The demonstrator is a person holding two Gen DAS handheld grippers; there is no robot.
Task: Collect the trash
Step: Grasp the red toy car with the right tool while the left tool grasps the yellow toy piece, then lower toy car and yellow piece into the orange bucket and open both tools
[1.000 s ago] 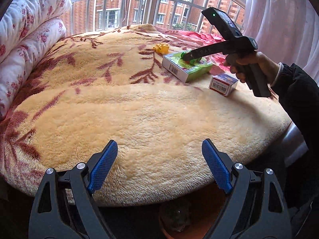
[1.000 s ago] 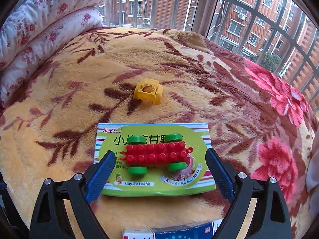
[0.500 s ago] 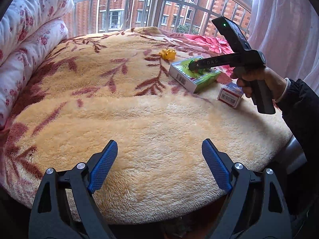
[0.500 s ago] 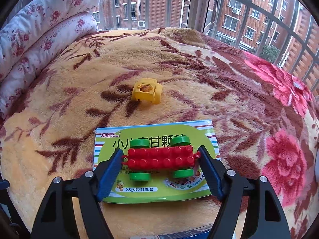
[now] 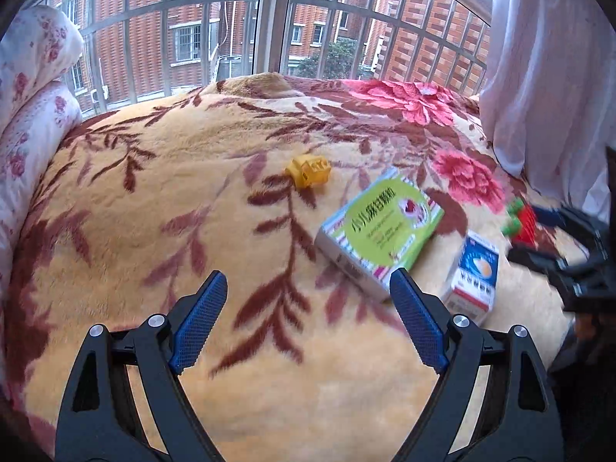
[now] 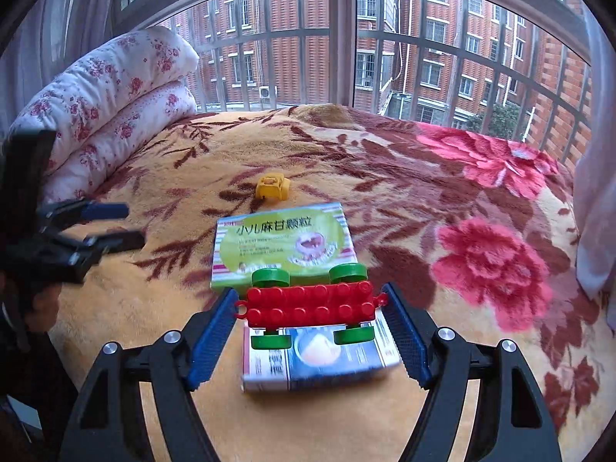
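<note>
Our right hand-held gripper (image 6: 310, 308) clamps the red toy car (image 6: 310, 306), lifted above the blue box (image 6: 323, 358) on the bed blanket (image 6: 404, 200). Our left hand-held gripper (image 5: 304, 308) hangs open near the green medicine box (image 5: 379, 227).

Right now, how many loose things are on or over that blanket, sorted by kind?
Boxes: 2, a green box and a blue box.
Toys: 2, a yellow toy and a red toy car in the right gripper.
Total: 4.
</note>
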